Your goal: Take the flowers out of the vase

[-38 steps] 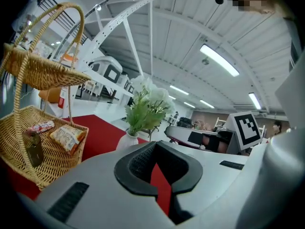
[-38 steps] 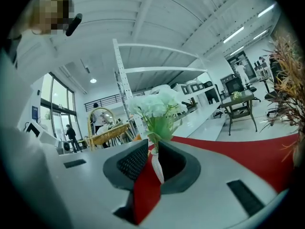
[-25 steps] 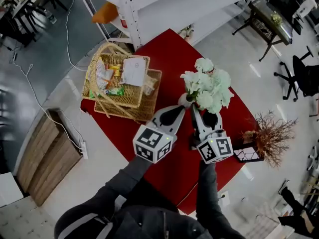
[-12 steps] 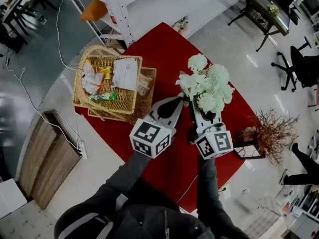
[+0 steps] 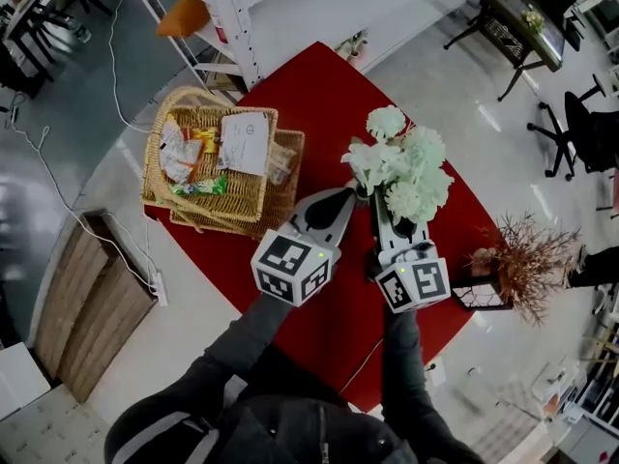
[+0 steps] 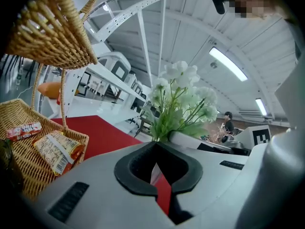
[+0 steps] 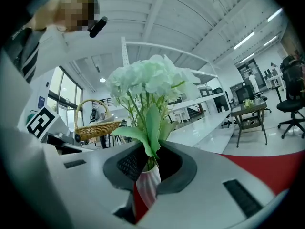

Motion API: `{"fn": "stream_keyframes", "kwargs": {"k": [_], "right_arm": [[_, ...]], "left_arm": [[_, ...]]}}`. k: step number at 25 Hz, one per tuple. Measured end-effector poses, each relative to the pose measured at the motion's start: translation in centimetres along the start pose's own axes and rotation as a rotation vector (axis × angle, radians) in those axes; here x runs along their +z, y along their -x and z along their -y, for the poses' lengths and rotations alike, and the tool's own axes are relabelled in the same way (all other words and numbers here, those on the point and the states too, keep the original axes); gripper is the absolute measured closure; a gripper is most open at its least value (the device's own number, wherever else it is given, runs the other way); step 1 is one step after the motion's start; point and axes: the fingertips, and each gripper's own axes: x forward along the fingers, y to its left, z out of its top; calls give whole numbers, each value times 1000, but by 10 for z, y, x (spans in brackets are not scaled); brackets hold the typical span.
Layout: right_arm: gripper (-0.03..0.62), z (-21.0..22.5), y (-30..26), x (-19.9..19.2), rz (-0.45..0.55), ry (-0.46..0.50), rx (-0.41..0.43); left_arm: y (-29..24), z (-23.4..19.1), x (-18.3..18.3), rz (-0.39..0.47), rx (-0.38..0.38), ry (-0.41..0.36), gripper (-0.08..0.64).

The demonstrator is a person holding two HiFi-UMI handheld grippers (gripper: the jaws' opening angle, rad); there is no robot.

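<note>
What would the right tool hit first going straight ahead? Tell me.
The vase: it stands right in the gap between the right tool's jaws, with the flowers rising from it. Whether the jaws touch it is unclear.

Vase (image 7: 147, 185) mostly hidden behind fingers (image 7: 186, 168); grip on stems (image 7: 139, 112) apparently obscured.

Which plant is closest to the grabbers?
The white flowers, right at the left gripper and right gripper tips. The brown twiggy plant stands apart.
</note>
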Motion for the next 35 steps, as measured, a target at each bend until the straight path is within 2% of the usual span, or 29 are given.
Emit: {"fn": "stream_keyframes", "kwargs": {"k": [16, 30, 35], "right_arm": [[557, -5, 8, 22, 61, 50, -11], [558, -28, 28, 76, 183, 147, -34], [558, -34, 31, 90, 229, 131, -44]], "left_arm": [[12, 3, 1, 10, 11, 4, 551], [27, 22, 7, 13, -16, 6, 551], [34, 23, 6, 9, -26, -4, 551]]}}
